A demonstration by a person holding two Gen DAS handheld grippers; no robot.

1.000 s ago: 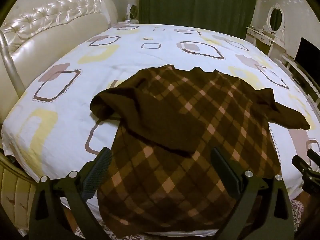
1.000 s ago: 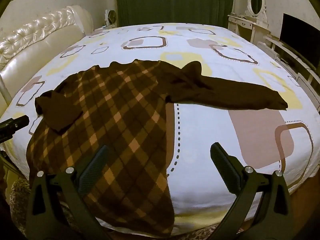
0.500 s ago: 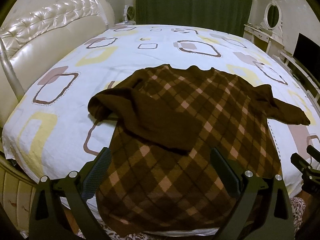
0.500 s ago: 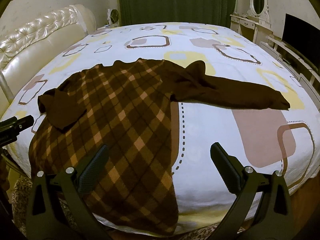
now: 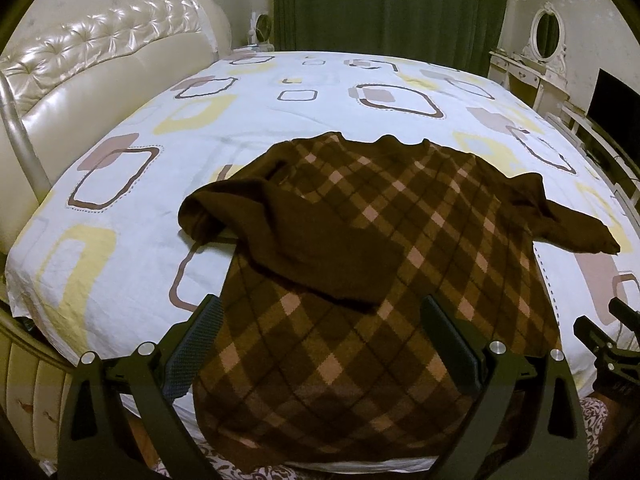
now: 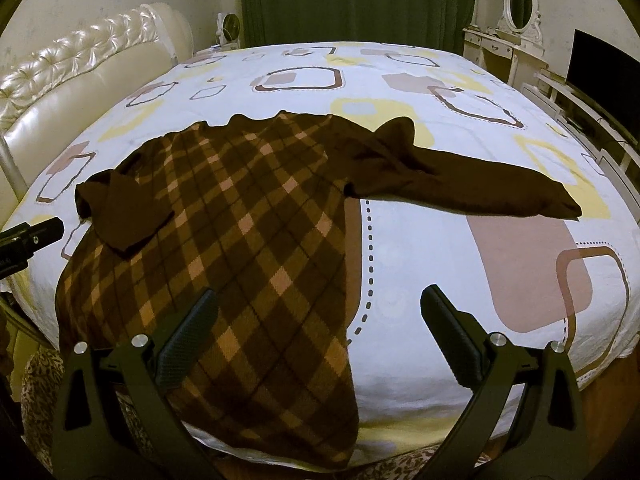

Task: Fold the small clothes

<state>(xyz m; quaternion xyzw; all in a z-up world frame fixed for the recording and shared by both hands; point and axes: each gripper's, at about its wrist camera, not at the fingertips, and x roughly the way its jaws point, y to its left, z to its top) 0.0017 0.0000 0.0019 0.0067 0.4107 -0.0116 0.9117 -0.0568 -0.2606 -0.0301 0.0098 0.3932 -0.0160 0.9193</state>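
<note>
- Two sets of tongs are hovering released and gripping nothing: the left tongs (image 5: 320, 336) over the sweater's lower body, the right tongs (image 6: 320, 330) over its right edge.
- Sweater (image 5: 384, 264) is lying flat on the bed (image 5: 132, 216), hem hanging over the near edge, evidently spread for folding.
- Left sleeve (image 5: 280, 236) is lying folded across the chest; right sleeve (image 6: 472, 188) is stretching outward on the sheet, judged the next part to fold.
- Fabric is showing brown with tan diamond checks; both sleeves are plain dark brown.
</note>
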